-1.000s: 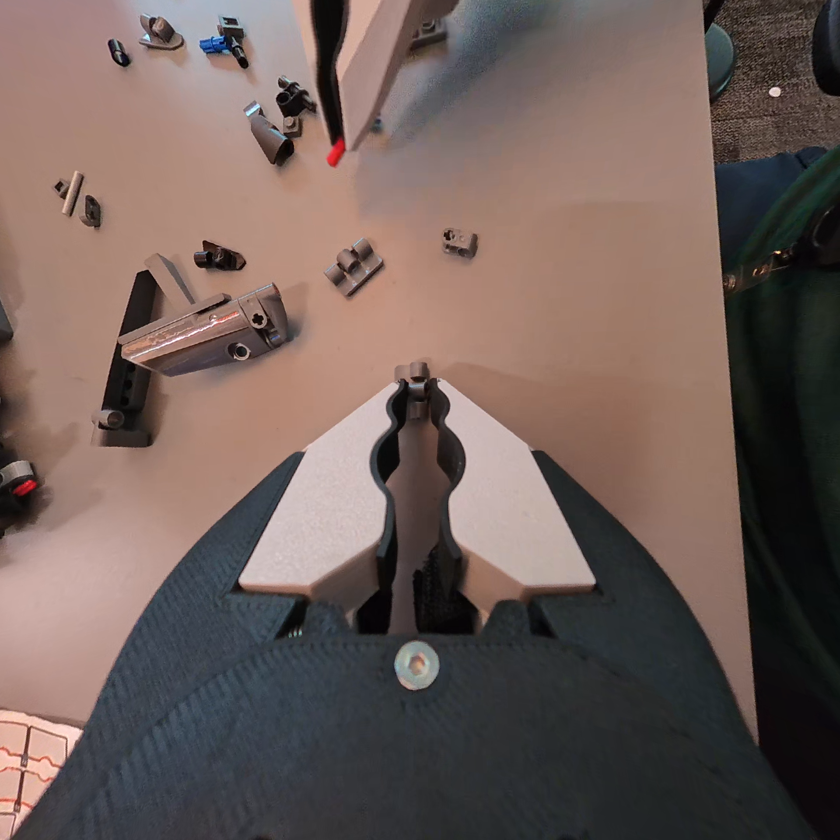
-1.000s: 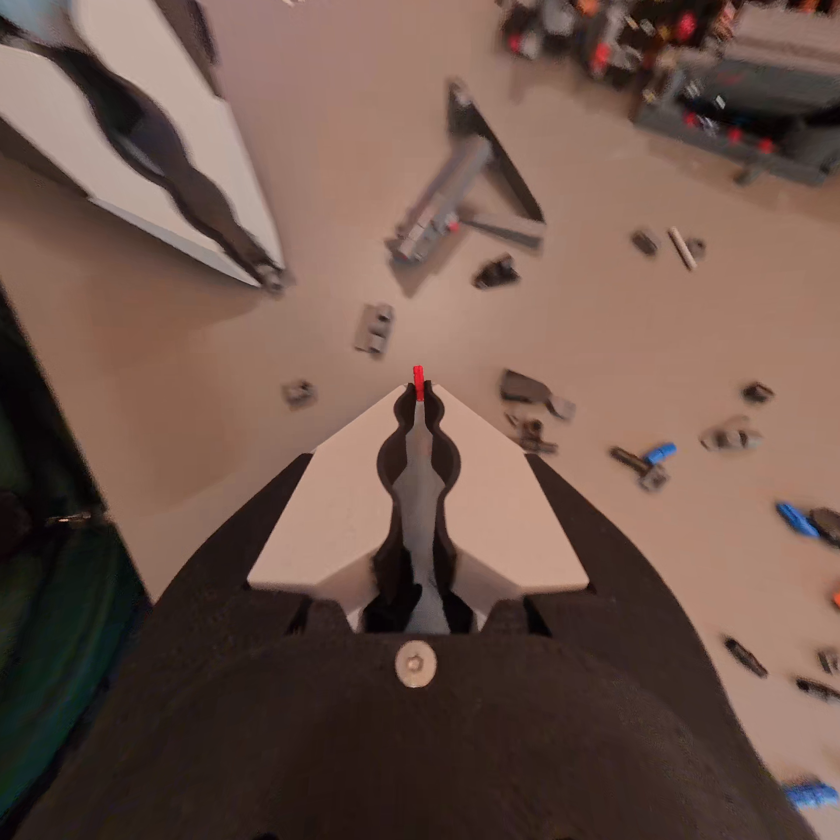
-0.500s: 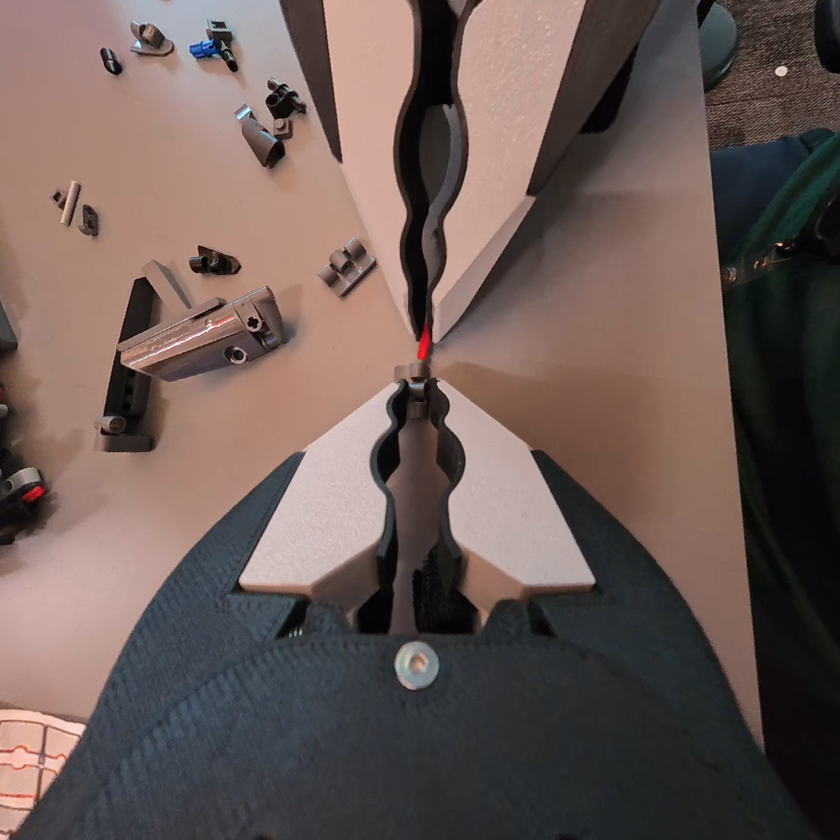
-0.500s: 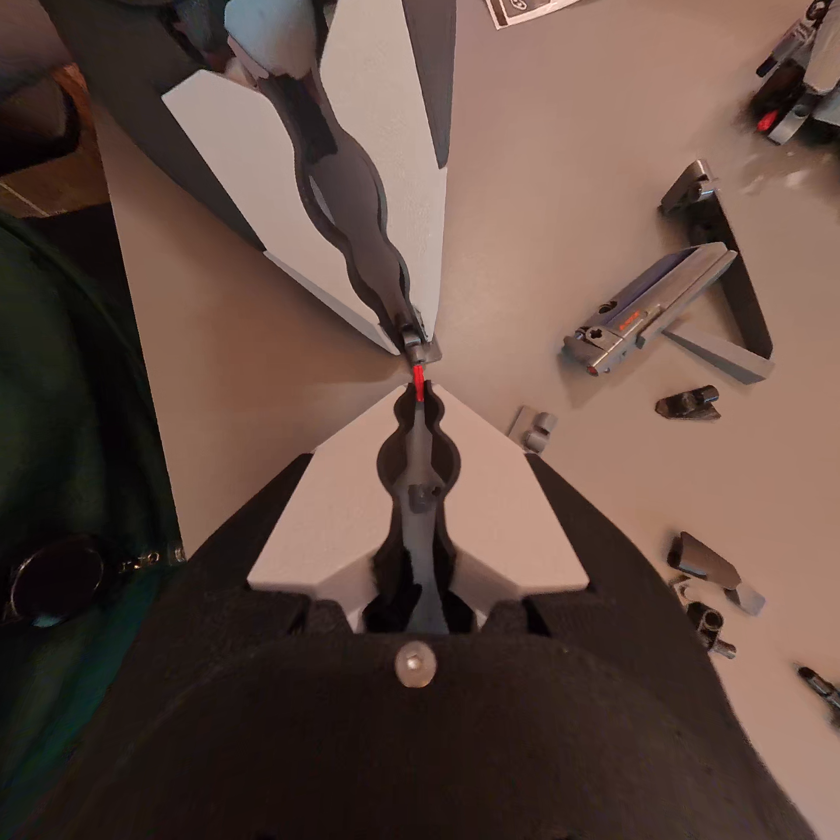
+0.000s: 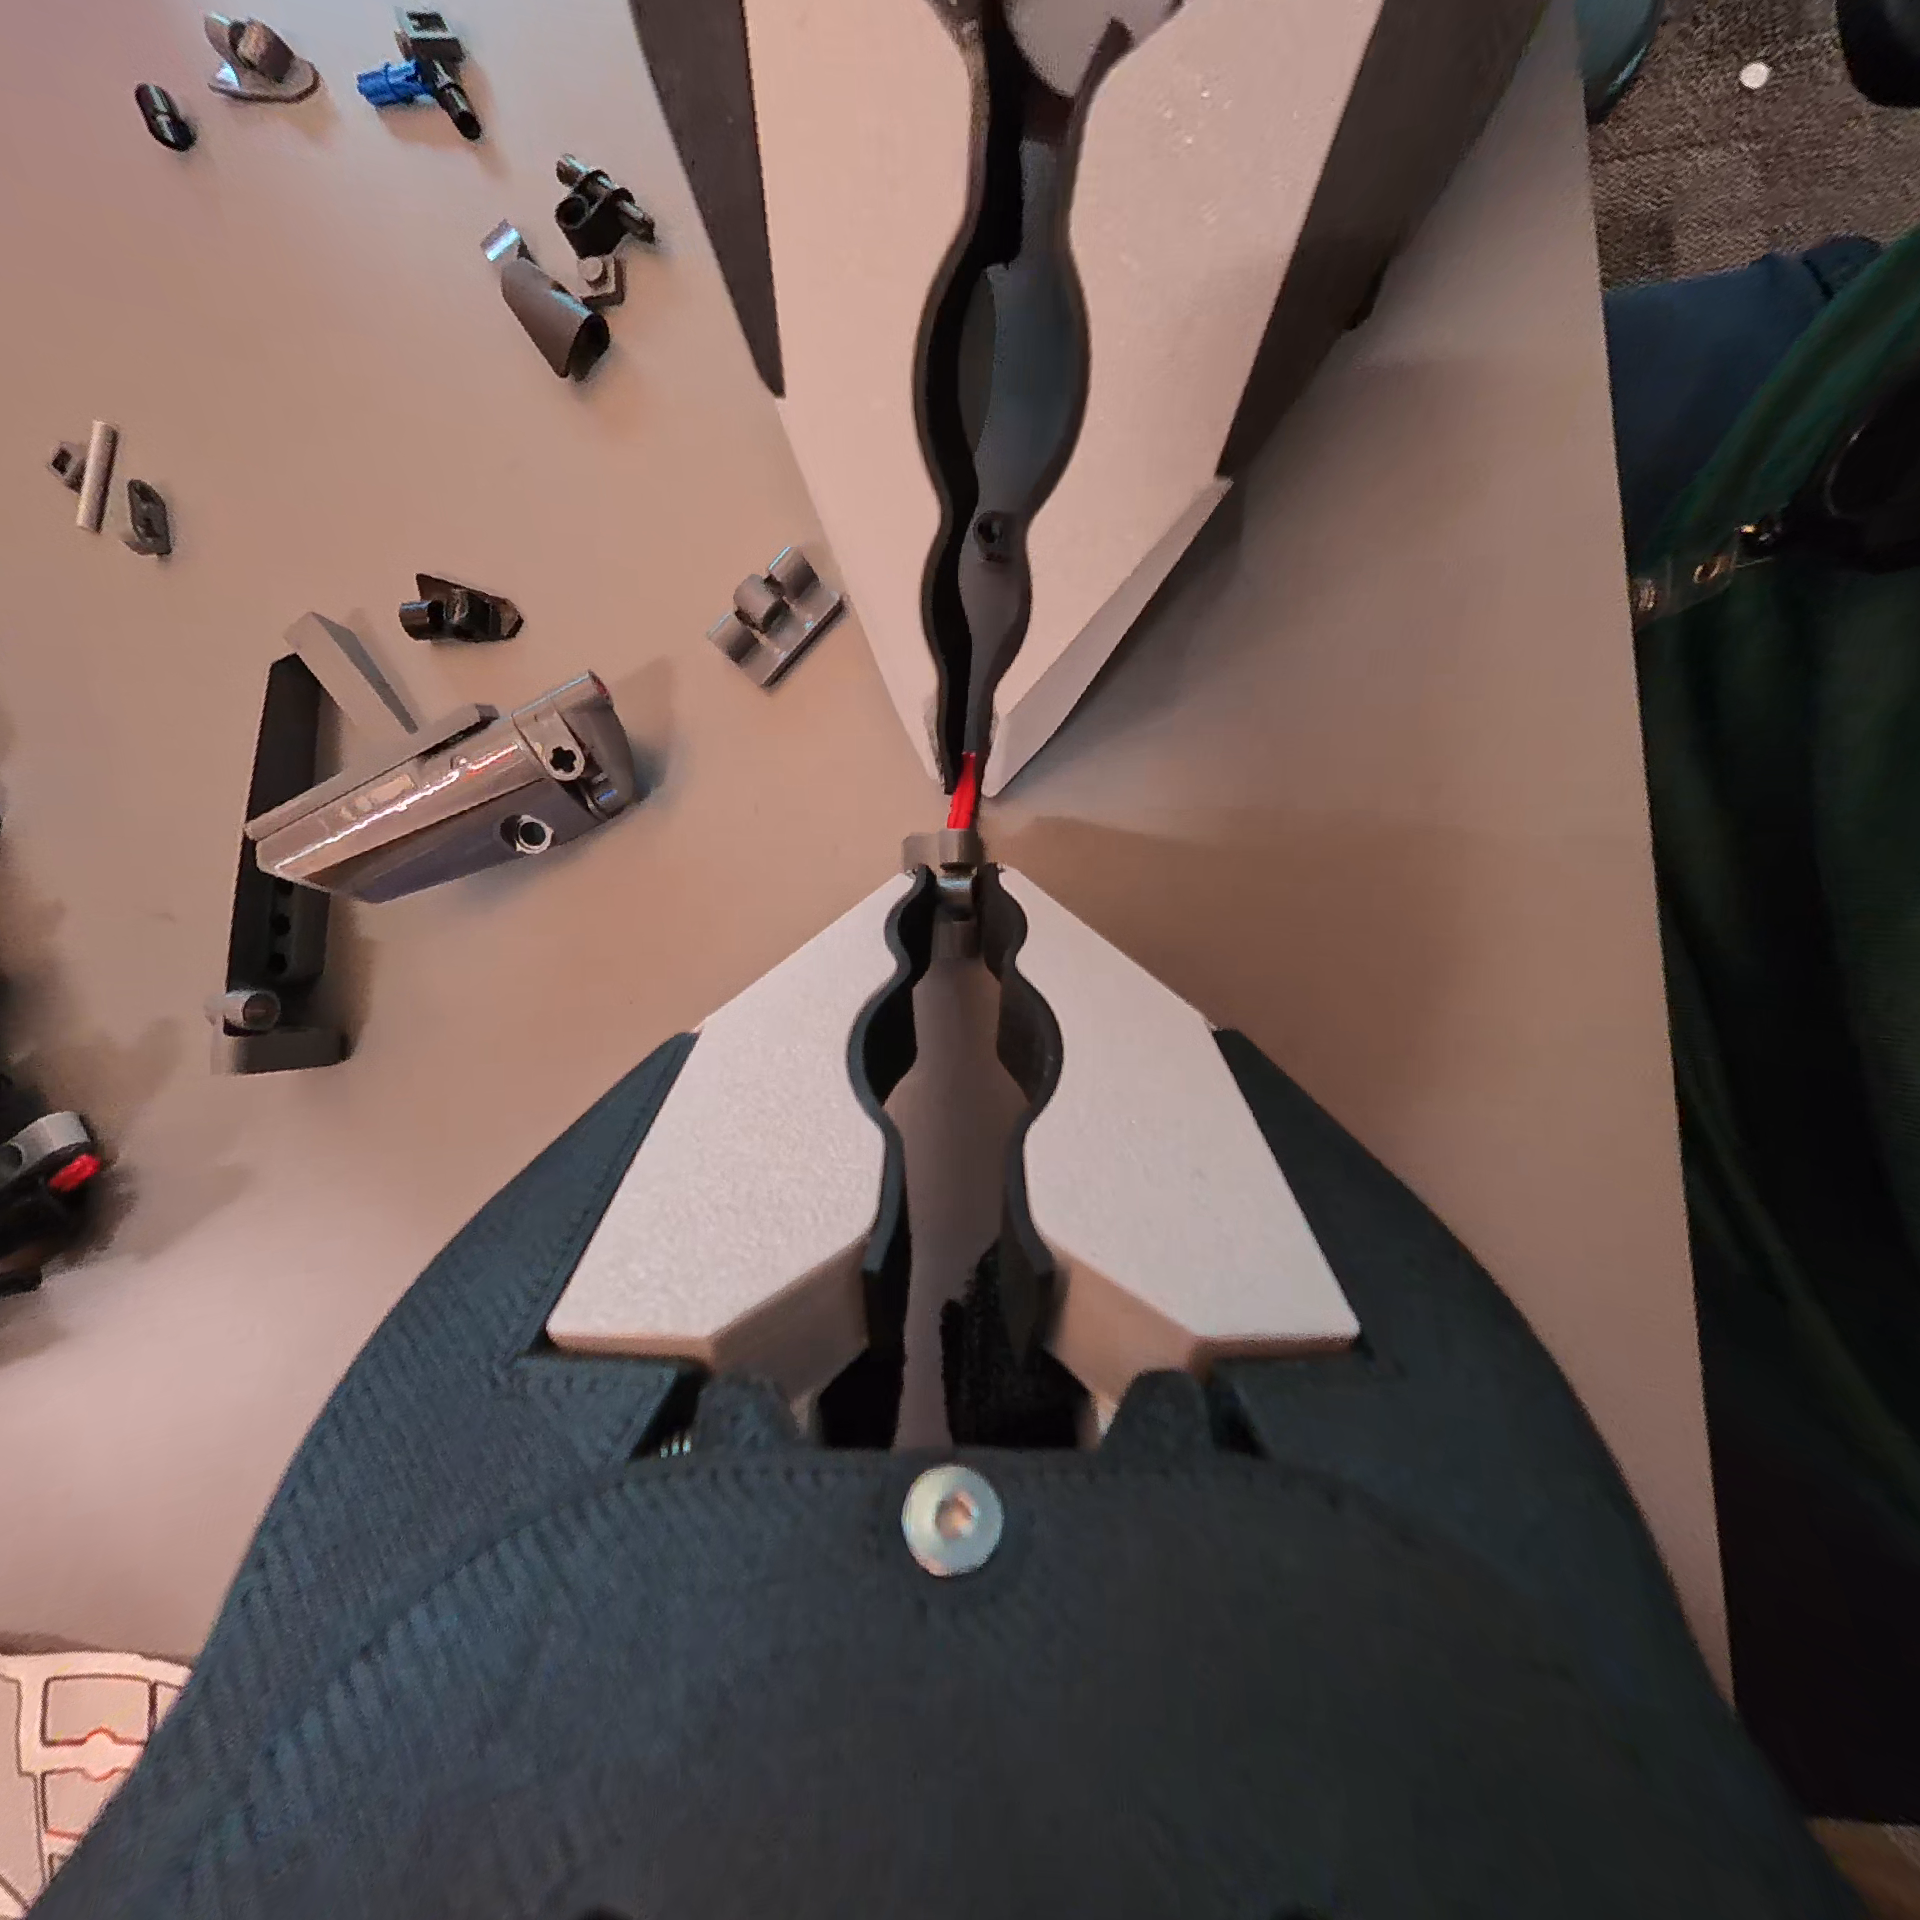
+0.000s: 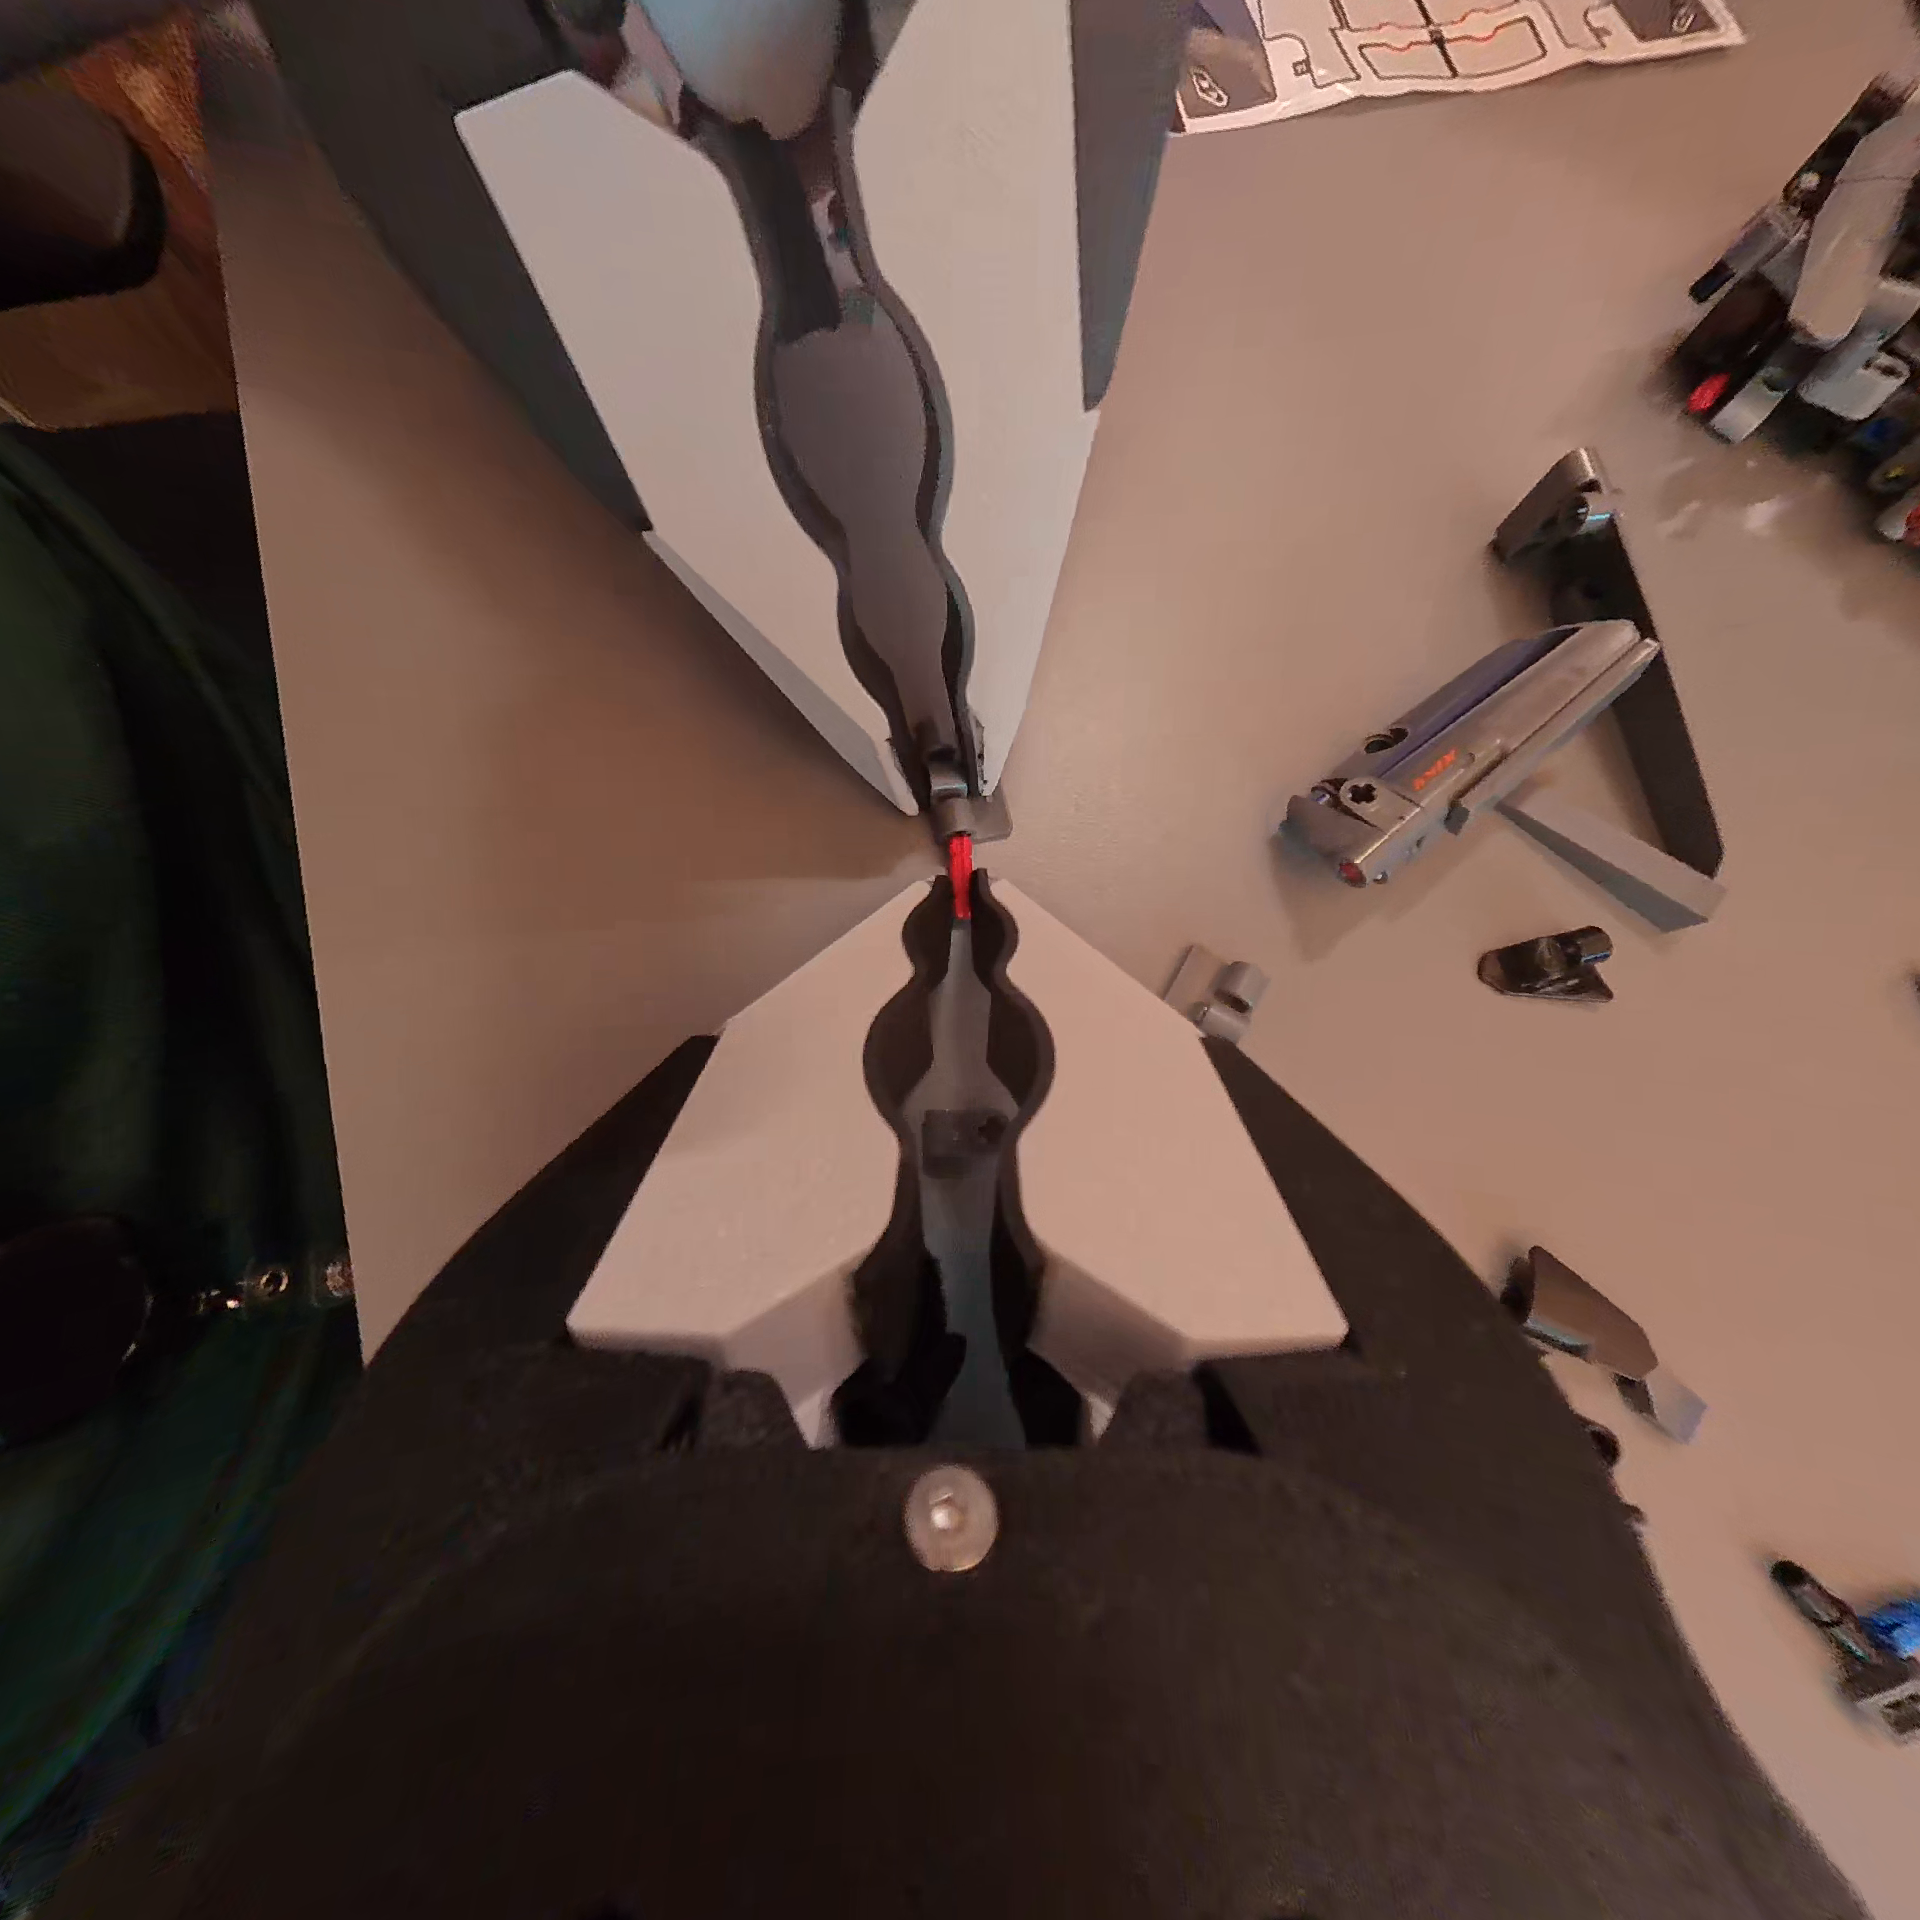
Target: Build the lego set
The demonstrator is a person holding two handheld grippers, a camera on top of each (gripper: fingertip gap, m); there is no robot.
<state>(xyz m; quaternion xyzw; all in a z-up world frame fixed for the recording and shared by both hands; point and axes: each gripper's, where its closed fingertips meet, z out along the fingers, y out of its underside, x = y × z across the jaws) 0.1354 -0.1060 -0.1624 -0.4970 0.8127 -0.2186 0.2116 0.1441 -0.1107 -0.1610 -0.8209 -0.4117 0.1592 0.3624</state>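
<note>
I have the left gripper [image 5: 951, 883] closed on a small grey clip piece [image 5: 943, 854], its jaws pinched tight at the tips with the piece projecting just beyond them, above the surface [image 5: 1299, 987] near its edge. My right gripper [image 6: 961, 896] faces it tip to tip, jaws likewise closed, on a thin red pin [image 6: 959, 868]. The pin's free end is touching or just entering the grey piece; I cannot tell from either view whether it is seated. I judge this sub-step, joining the pin to the clip, to be at the moment of insertion and not confirmed complete. As to the wider build, a good deal remains. A grey cylindrical sub-assembly [image 5: 447, 800] lies on the surface across a black wedge plate [image 5: 275, 883], well apart from the grippers. Loose parts are scattered beyond: a grey hinge plate [image 5: 774, 629], a black clip [image 5: 457, 620], a dark cone-shaped part [image 5: 551, 322], a blue connector [image 5: 390, 83] and several small dark bits. A larger partly built model [image 6: 1808, 301] stands at the far right of the right wrist view, blurred, and an instruction sheet [image 6: 1455, 52] lies beyond the left gripper. I judge the set to be mid-build, with many pieces unattached.
</note>
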